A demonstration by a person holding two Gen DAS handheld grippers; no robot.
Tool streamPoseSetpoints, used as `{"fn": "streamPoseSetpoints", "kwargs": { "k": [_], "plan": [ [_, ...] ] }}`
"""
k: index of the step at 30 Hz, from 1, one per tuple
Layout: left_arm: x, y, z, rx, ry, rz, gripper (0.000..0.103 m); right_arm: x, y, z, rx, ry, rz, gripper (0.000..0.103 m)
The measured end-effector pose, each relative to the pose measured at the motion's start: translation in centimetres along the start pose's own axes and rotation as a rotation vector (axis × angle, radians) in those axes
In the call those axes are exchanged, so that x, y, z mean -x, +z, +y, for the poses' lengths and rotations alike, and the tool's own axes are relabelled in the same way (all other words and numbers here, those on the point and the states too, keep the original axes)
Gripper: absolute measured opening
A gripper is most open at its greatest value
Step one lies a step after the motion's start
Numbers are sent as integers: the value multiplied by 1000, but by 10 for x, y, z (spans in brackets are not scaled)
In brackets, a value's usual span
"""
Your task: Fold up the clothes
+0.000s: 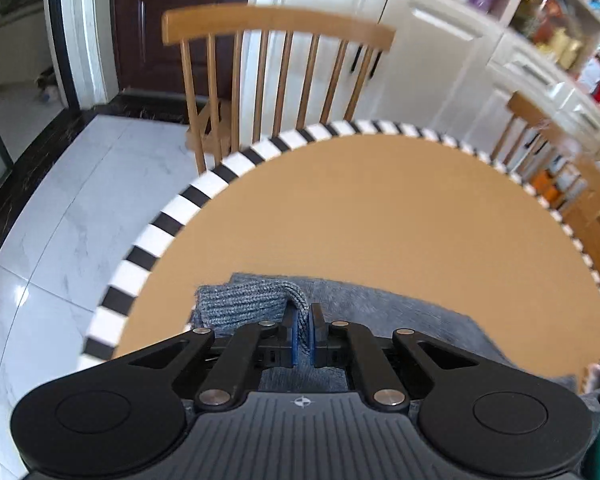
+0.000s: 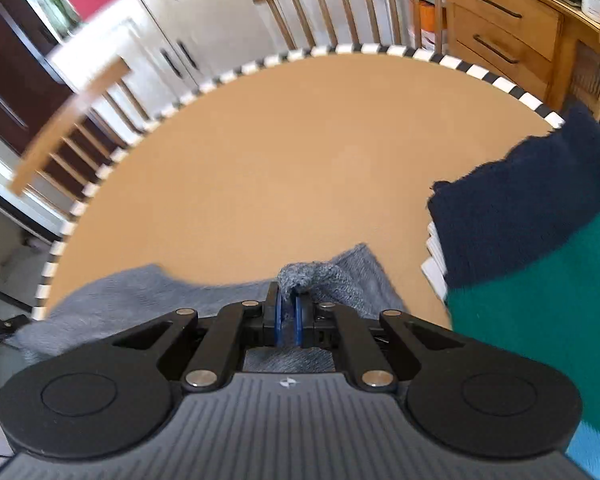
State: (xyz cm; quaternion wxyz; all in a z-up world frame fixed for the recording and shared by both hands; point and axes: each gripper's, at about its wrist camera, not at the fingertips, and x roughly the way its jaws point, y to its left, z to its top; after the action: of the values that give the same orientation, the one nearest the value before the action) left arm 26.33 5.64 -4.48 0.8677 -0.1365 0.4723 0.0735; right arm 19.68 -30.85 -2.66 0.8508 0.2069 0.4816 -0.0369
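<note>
A: Start at the left of the left wrist view. What is there?

B: Pale floor tiles, then the striped rim of the worktop (image 1: 204,184) curving up through the middle. A chair (image 1: 276,80) stands behind it at upper centre, and shelves fill the upper right.

A: And the garment?

B: The grey knit (image 1: 240,302) lies low in the frame on the tan surface, its body spreading to the lower right. The left gripper (image 1: 310,332) has its jaws clenched on a ribbed edge of it, probably a cuff or hem, with a strand of the knit running between the blue pads.

A: Now the right wrist view, left to right.

B: Cupboards and a second chair sit at upper left, and the grey knit crosses the lower left. At lower centre the right gripper (image 2: 287,320) is pinched shut on another bunched bit of the same knit. A folded stack (image 2: 540,216), navy over green, rests on the worktop at the right side.

A: Why hold it at two points?

B: I judge that the pair of grips keeps one edge taut and level, so it can be carried over the bare middle as a straight fold. The stack sits aside at the edge, likely finished pieces kept clear of the working area.

A: Any risk?

B: The views are blurred, so the hands seem to be moving fast; a thin pinch on loose knit could slip.
</note>
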Motion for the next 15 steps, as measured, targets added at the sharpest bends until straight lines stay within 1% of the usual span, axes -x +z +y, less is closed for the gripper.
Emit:
{"fn": "streamPoseSetpoints", "kwargs": {
  "k": [4,7,8,9,10,11,12,13,14,15],
  "plan": [
    [-36,14,-8,9,12,34,5,-30,7,-1,-38,-47,36,6],
    [-56,23,-13,-23,-8,50,7,-49,9,-5,-66,-65,72,10],
    [-61,27,-13,-28,-23,55,11,-51,9,-7,-92,-58,76,12],
    [-66,32,-11,-23,-46,60,14,-54,10,-9,-118,-52,80,17],
    [-69,37,-8,-15,-73,60,21,-54,10,-11,-133,-44,73,21],
    [-67,42,-2,-11,-103,46,27,-47,9,-14,-126,-36,45,28],
    [-62,46,4,-17,-131,19,32,-40,7,-17,-120,-28,17,33],
    [-55,49,10,-35,-145,-14,45,-33,6,-19,-113,-19,-11,33],
    [-45,50,15,-79,-132,-55,53,-25,4,-21,-86,-21,-45,33],
    [-36,48,18,-142,-112,-87,55,-14,0,-19,-16,-46,-92,35]
  ]
}}
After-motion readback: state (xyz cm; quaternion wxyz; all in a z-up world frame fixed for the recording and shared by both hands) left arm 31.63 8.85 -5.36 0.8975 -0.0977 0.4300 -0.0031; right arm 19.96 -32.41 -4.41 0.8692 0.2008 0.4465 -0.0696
